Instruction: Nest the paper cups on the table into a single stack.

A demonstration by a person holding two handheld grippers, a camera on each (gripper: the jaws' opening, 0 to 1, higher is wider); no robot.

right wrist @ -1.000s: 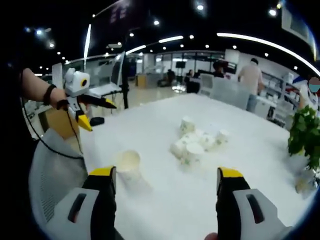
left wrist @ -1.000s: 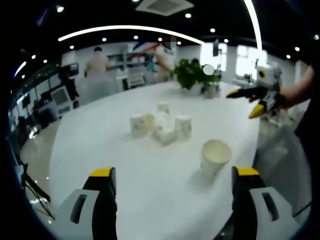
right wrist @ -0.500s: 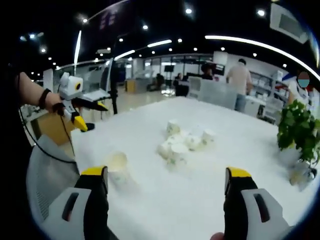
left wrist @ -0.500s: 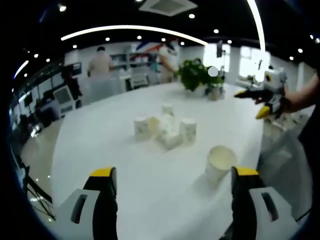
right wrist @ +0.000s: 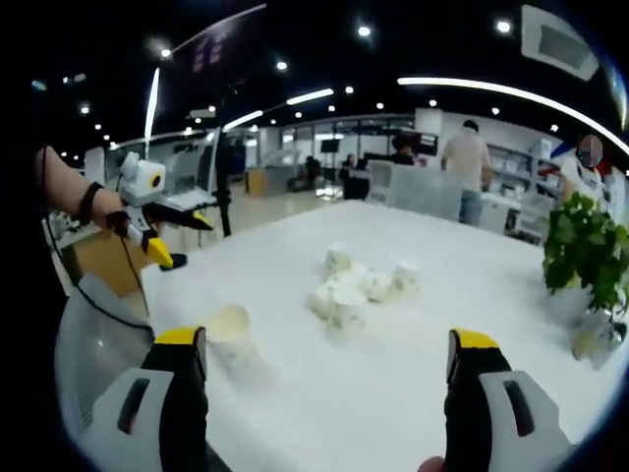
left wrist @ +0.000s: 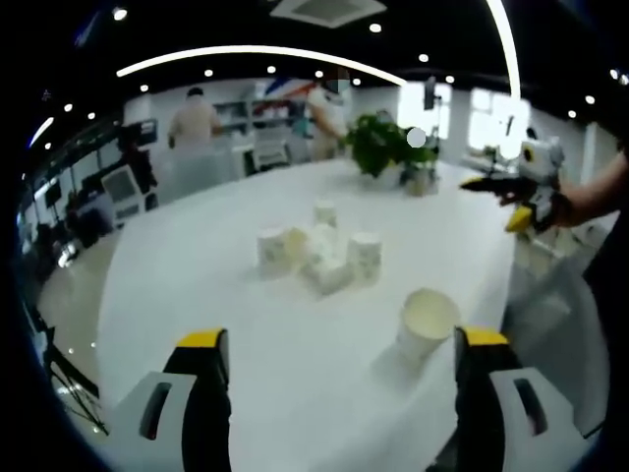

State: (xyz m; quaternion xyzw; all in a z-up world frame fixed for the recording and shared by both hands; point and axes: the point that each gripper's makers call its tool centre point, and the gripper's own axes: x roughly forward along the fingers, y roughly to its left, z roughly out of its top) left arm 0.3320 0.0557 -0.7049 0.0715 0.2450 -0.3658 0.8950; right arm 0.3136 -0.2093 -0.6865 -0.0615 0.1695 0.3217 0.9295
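- Left gripper (left wrist: 339, 359): jaws spread wide, holding nothing, raised above the white table (left wrist: 177, 295).
- A cluster of paper cups (left wrist: 319, 254) sits mid-table, some upright, some tipped over.
- One single cup (left wrist: 425, 323) stands apart, upright, near the table's edge.
- A potted plant (left wrist: 381, 146) stands at the far side.
- Right gripper (right wrist: 329, 362): jaws wide apart, empty, above the same table.

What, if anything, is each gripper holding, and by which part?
Nothing is held. The left gripper and right gripper are both open and empty; the nearest paper cup stands free on the table.
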